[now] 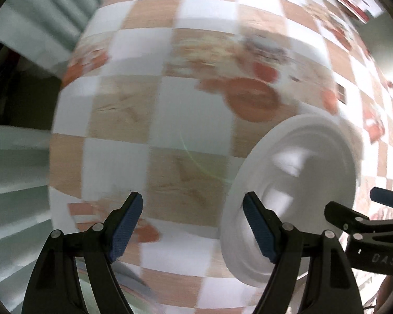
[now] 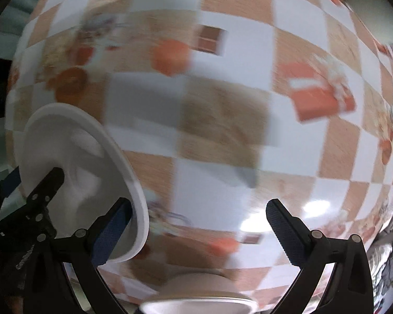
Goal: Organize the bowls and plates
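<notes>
**White plate on edge between two open claws**

The left claw (image 1: 193,225) is spread wide and holds nothing. The white plate (image 1: 296,183) stands nearly on edge just to its right, the rim passing behind the right finger's blue pad (image 1: 259,231); whether they touch is unclear. From the right wrist view, the right claw (image 2: 200,231) is equally wide apart and empty, with the same plate to its left, the edge just beside the left pad (image 2: 110,233). A pale rounded dish (image 2: 196,301), possibly a bowl, sits blurred below this claw.

The risk: neither claw grips the tilted plate, so it could tip or slide on the checkered table (image 1: 175,110) and chip. Heavy blur suggests quick motion, making a knock more likely.
</notes>
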A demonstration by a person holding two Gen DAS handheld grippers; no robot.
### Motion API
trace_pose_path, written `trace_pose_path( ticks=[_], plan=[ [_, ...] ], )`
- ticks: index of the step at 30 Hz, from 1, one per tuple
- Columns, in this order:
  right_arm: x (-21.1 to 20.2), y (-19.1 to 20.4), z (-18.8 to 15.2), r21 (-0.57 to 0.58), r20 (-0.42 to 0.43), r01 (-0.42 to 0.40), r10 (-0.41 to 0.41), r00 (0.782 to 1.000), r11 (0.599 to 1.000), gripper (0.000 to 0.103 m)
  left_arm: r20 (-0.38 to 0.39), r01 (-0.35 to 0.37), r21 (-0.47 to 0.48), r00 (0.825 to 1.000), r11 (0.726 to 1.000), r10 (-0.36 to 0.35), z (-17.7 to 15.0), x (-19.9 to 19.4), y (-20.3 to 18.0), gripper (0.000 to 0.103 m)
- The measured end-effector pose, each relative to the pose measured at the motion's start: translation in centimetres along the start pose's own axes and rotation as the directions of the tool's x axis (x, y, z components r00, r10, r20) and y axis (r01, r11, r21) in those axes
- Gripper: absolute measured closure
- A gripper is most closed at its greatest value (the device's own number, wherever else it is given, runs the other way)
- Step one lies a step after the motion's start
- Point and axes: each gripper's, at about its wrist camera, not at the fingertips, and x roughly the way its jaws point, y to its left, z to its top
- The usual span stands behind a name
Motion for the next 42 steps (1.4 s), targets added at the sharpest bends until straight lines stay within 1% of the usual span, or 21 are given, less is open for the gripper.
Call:
trace_pose_path(
  ticks=[3, 6, 9, 11, 16, 19, 21, 24, 26, 28, 29, 30, 31, 32, 34, 35, 36, 38, 39, 40, 42],
  plan=[
    [0.4, -2.4, -0.8, 0.032, -0.009, -0.027, 0.028, 1.0, 0.999, 0.0, 0.007, 0.005, 0.036, 1.0, 0.999, -0.006, -0.1, 0.0, -1.7, 0.021],
    [0.9, -4.4, -1.1, 0.061, -0.012, -0.088, 0.089, 0.996, 0.994, 0.0, 0.007, 0.009, 0.057, 1.0, 0.998, -0.009, -0.1, 0.3, -2.9, 0.021],
    [1.3, -5.3, -1.2, 0.058, -0.008, -0.13, 0.131, 0.991, 0.99, 0.0, 0.002, 0.01, 0.06, 1.0, 0.998, -0.01, 0.0, 0.5, -3.4, 0.021],
    [1.6, -5.6, -1.3, 0.053, -0.003, -0.135, 0.136, 0.991, 0.989, 0.0, 0.005, 0.007, 0.066, 1.0, 0.998, -0.008, 0.5, 0.7, -3.4, 0.02],
    [2.5, -4.6, -1.5, 0.024, 0.0, -0.107, 0.107, 0.994, 0.994, 0.0, 0.006, 0.003, 0.067, 1.0, 0.998, -0.004, 1.1, 0.7, -4.4, 0.02],
    [3.4, -1.8, -1.0, -0.013, -0.034, -0.07, 0.07, 0.997, 0.997, 0.0, 0.019, -0.01, 0.094, 1.0, 0.996, 0.008, 1.3, 0.3, -5.5, 0.02],
    [4.0, -0.3, -1.1, -0.007, -0.04, -0.073, 0.073, 0.997, 0.997, 0.0, 0.016, -0.026, 0.103, 1.0, 0.994, 0.025, 0.4, -0.3, -5.3, 0.02],
    [3.6, -0.6, -1.1, 0.028, 0.005, -0.099, 0.099, 0.995, 0.995, 0.001, 0.008, -0.057, 0.105, 0.998, 0.993, 0.056, 0.4, 0.0, -5.5, 0.02],
    [3.3, -1.4, -1.4, 0.028, 0.03, -0.11, 0.11, 0.994, 0.994, 0.008, 0.018, -0.057, 0.122, 0.998, 0.991, 0.056, 0.3, -0.1, -5.7, 0.021],
    [2.8, -1.2, -1.5, 0.013, 0.052, -0.133, 0.132, 0.99, 0.991, 0.023, 0.026, -0.059, 0.135, 0.998, 0.989, 0.056, 0.1, 0.0, -6.2, 0.027],
    [2.5, -1.2, -1.9, 0.007, 0.061, -0.147, 0.147, 0.987, 0.989, 0.027, 0.027, -0.057, 0.144, 0.998, 0.988, 0.054, -0.2, -0.1, -6.3, 0.03],
    [2.3, -1.2, -1.9, 0.004, 0.065, -0.162, 0.161, 0.985, 0.987, 0.035, 0.029, -0.057, 0.149, 0.998, 0.987, 0.054, -0.7, -0.3, -6.5, 0.032],
    [2.1, -1.1, -1.9, 0.003, 0.067, -0.176, 0.176, 0.982, 0.984, 0.043, 0.034, -0.06, 0.156, 0.998, 0.986, 0.055, -0.7, -0.4, -6.8, 0.037],
    [2.0, -0.9, -1.8, 0.001, 0.068, -0.187, 0.186, 0.98, 0.982, 0.047, 0.035, -0.057, 0.161, 0.998, 0.985, 0.052, -0.8, -0.5, -7.1, 0.04],
    [1.5, -0.4, -1.5, 0.005, 0.067, -0.231, 0.23, 0.971, 0.973, 0.068, 0.032, -0.039, 0.169, 0.999, 0.985, 0.034, -0.9, -0.6, -7.5, 0.056],
    [1.2, -0.4, -1.3, 0.01, 0.059, -0.258, 0.257, 0.964, 0.966, 0.071, 0.026, -0.02, 0.173, 1.0, 0.985, 0.015, -0.9, -0.7, -7.8, 0.061],
    [1.3, -0.2, -1.2, 0.017, 0.056, -0.271, 0.269, 0.961, 0.963, 0.073, 0.022, -0.008, 0.173, 1.0, 0.985, 0.004, -0.9, -0.7, -8.2, 0.072],
    [1.3, 0.3, -1.1, 0.015, 0.059, -0.265, 0.264, 0.963, 0.964, 0.081, 0.014, -0.002, 0.171, 1.0, 0.985, 0.0, -0.8, -0.6, -8.9, 0.072],
    [1.5, 0.4, -1.1, 0.013, 0.052, -0.28, 0.279, 0.959, 0.96, 0.088, 0.012, 0.001, 0.167, 1.0, 0.986, -0.004, -0.8, -0.6, -9.0, 0.072],
    [1.8, 0.6, -1.2, 0.021, 0.037, -0.307, 0.306, 0.951, 0.952, 0.088, 0.006, 0.01, 0.158, 1.0, 0.987, -0.011, -0.7, -0.6, -9.0, 0.072],
    [2.2, 1.1, -1.5, 0.036, 0.049, -0.306, 0.304, 0.951, 0.951, 0.088, -0.002, 0.021, 0.142, 1.0, 0.99, -0.021, -0.2, -0.4, -9.0, 0.074]
  ],
)
